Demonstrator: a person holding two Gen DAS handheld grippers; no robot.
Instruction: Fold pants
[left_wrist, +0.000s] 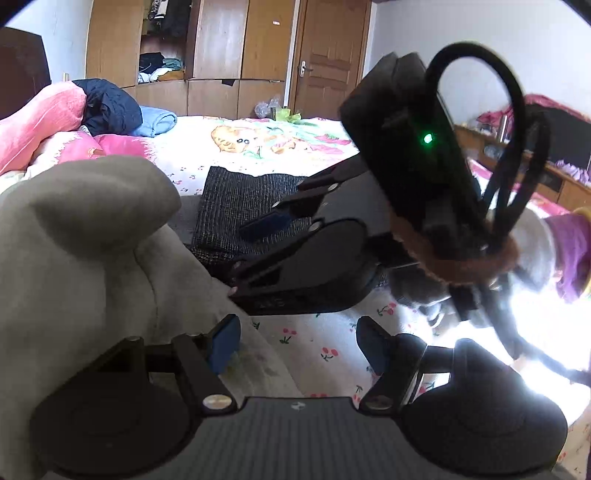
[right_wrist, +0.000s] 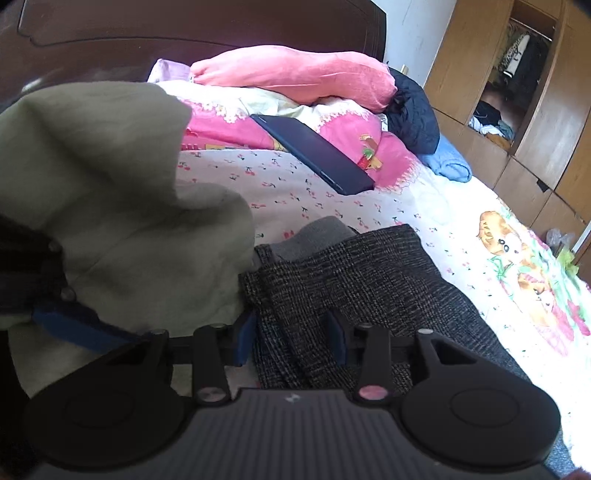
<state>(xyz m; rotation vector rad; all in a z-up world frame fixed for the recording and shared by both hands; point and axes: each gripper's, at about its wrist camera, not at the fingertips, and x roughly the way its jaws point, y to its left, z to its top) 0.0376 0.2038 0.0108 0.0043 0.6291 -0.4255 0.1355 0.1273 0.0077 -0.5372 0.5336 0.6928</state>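
The dark speckled knit pants (right_wrist: 332, 280) lie folded on the cherry-print bed (right_wrist: 406, 206), running away from the right gripper (right_wrist: 291, 339), whose jaws straddle their near edge, unclenched. The left gripper (left_wrist: 295, 347) gapes empty beside grey-green cloth (left_wrist: 92, 240).

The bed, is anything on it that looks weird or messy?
Yes. A dark tablet lies slanted, half propped on the pink quilt. The olive-grey pants stand bunched up in a lump, not flat, beside the dark tweed garment.
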